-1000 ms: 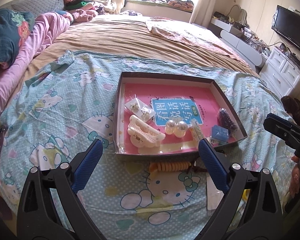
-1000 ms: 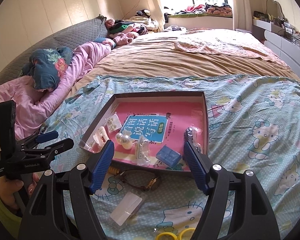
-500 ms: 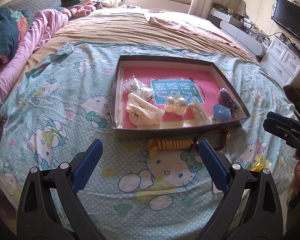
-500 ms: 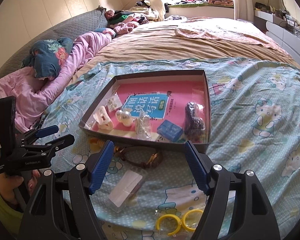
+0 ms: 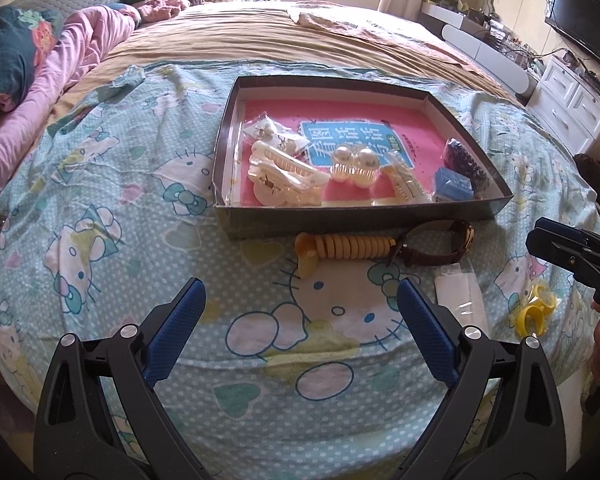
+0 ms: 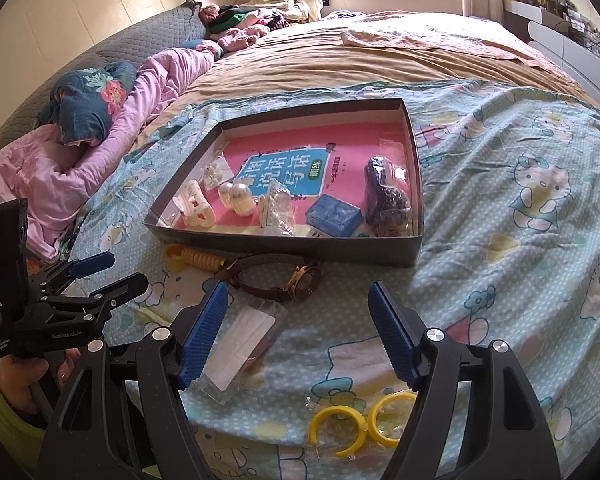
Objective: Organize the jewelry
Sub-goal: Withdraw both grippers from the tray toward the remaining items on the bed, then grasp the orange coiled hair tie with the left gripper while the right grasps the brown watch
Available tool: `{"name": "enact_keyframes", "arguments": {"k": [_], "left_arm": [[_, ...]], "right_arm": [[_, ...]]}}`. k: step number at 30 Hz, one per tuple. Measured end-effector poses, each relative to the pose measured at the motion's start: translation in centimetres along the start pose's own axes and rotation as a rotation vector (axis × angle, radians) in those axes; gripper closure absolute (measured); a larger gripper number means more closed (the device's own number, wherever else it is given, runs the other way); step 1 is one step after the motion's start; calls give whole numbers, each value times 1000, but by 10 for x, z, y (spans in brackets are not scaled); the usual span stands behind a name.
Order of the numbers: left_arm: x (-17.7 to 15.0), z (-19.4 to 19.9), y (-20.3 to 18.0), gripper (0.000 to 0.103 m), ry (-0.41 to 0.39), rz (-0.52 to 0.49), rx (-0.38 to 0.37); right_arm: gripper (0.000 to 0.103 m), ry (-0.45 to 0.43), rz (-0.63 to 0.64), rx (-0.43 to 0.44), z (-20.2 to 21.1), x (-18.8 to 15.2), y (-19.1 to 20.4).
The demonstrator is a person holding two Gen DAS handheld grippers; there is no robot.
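A dark shallow box (image 5: 352,222) (image 6: 284,246) with a pink floor sits on the Hello Kitty sheet. It holds white hair claws (image 5: 284,176), pearl pieces (image 5: 354,164), a blue case (image 6: 332,214) and a bag of dark beads (image 6: 386,196). In front of it lie a yellow coil hair tie (image 5: 340,246) (image 6: 198,258), a brown-strap watch (image 5: 436,246) (image 6: 284,280), a clear packet (image 6: 240,344) and yellow ring earrings (image 6: 360,420) (image 5: 534,308). My left gripper (image 5: 300,312) is open and empty above the sheet, short of the coil. My right gripper (image 6: 296,320) is open and empty, just short of the watch.
The bed's near edge runs just below both grippers. Pink bedding and a dark floral pillow (image 6: 88,108) lie at the left. A tan blanket (image 5: 284,44) covers the far bed. White drawers (image 5: 572,104) and a TV stand at the right.
Both grippers have drawn back toward the near edge of the bed, so the box looks farther away and the watch, packet and yellow rings have come into view. Both stay open.
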State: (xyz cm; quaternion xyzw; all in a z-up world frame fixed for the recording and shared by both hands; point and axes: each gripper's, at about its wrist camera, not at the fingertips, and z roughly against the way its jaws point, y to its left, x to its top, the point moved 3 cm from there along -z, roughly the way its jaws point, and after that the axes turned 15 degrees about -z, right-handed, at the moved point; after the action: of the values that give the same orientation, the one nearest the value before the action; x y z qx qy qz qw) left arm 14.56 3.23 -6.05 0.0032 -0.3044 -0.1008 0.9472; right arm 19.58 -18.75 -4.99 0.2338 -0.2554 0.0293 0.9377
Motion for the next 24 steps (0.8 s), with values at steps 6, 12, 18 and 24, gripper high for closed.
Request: {"name": "enact_keyframes", "arguments": {"k": [6, 12, 18, 24], "left_arm": [[-8, -11, -1, 13, 23, 6, -8], [-13, -23, 2, 13, 40, 16, -9], [-10, -31, 10, 13, 37, 42, -13], [-1, -36, 19, 21, 15, 73, -34]], "right_arm": [[32, 34, -3, -11, -12, -8, -4], [32, 60, -9, -20, -23, -11, -4], [32, 78, -31, -18, -36, -8, -4], [47, 117, -59, -5, -52, -3, -2]]}}
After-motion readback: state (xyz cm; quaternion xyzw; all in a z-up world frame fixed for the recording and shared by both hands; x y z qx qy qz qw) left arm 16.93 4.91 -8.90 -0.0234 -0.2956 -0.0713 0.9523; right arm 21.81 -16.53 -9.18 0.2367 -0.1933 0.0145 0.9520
